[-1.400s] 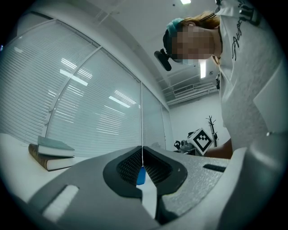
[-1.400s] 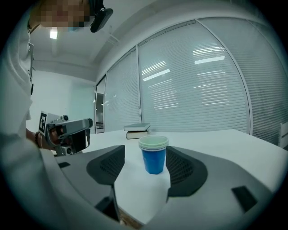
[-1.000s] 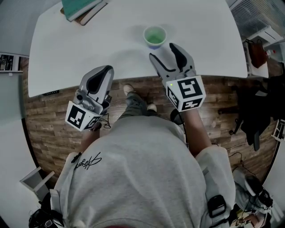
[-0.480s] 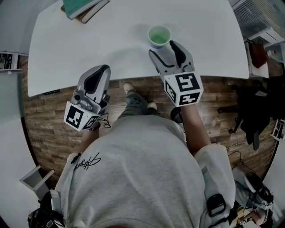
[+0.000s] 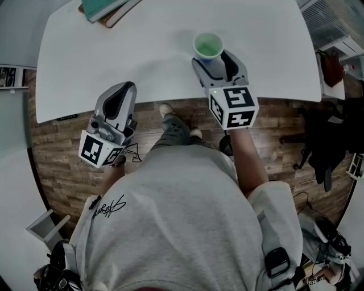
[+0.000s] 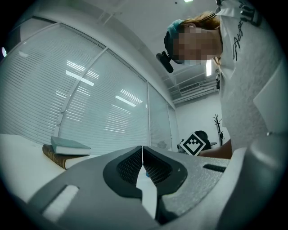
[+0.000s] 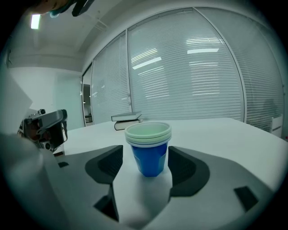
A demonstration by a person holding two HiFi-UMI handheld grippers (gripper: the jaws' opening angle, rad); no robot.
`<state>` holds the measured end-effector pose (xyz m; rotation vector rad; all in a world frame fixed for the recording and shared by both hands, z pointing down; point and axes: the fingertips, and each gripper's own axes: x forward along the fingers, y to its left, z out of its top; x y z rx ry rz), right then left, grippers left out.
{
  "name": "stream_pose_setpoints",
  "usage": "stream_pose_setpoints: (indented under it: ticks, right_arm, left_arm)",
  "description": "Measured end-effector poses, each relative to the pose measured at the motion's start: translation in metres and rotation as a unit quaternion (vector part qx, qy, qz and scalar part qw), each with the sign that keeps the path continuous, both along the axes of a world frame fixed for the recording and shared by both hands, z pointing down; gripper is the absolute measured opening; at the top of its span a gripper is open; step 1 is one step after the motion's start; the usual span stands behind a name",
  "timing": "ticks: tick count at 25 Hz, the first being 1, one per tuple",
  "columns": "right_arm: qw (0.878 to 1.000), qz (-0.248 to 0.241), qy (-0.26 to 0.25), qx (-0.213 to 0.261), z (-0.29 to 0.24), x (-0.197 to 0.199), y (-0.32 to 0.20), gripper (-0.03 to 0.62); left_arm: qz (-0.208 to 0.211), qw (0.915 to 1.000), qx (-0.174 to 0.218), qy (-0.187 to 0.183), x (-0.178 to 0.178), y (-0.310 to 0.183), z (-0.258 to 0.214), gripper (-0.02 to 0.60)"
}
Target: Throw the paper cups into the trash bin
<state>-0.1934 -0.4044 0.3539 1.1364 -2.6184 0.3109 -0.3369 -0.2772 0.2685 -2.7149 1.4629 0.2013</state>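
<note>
You have two grippers in view: the left gripper [image 6: 142,155] and the right gripper [image 5: 213,63]. There is one table [image 5: 142,57]. On it you have one stack of paper cups [image 7: 148,148], with three nested rims showing at its top, and two books [image 5: 105,10], one on the other.

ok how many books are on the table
2, stacked at the far left corner of the table: a teal book lying on top of a brown book. More could lie beyond the edge of the head view.
</note>
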Motion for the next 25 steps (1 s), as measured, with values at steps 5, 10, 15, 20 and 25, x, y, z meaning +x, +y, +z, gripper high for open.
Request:
stream_pose_setpoints:
  ticks: [5,10,15,20,25]
  right_arm:
    - [1.0,0.009,0.01,-0.016,0.004,0.0,-0.005,0.288]
    - [0.999,0.016,0.024,-0.022,0.007,-0.001,-0.011,0.288]
    - [0.999,0.025,0.033,-0.022,0.008,-0.001,-0.016,0.288]
    - [0.998,0.031,0.044,-0.021,0.01,-0.004,-0.02,0.288]
    - [0.998,0.037,0.045,-0.029,0.011,-0.005,-0.024,0.287]
  left_arm:
    - [-0.009,1.0,-0.003,0.001,-0.014,0.0,0.001,0.008]
    - [-0.012,0.9999,0.001,0.005,-0.021,-0.004,-0.001,0.008]
    - [-0.012,0.9998,0.001,0.016,-0.023,-0.004,-0.003,0.008]
    - [-0.017,0.9997,0.002,0.018,-0.03,-0.003,-0.004,0.008]
    - [-0.019,0.9995,0.0,0.025,-0.036,-0.005,-0.002,0.008]
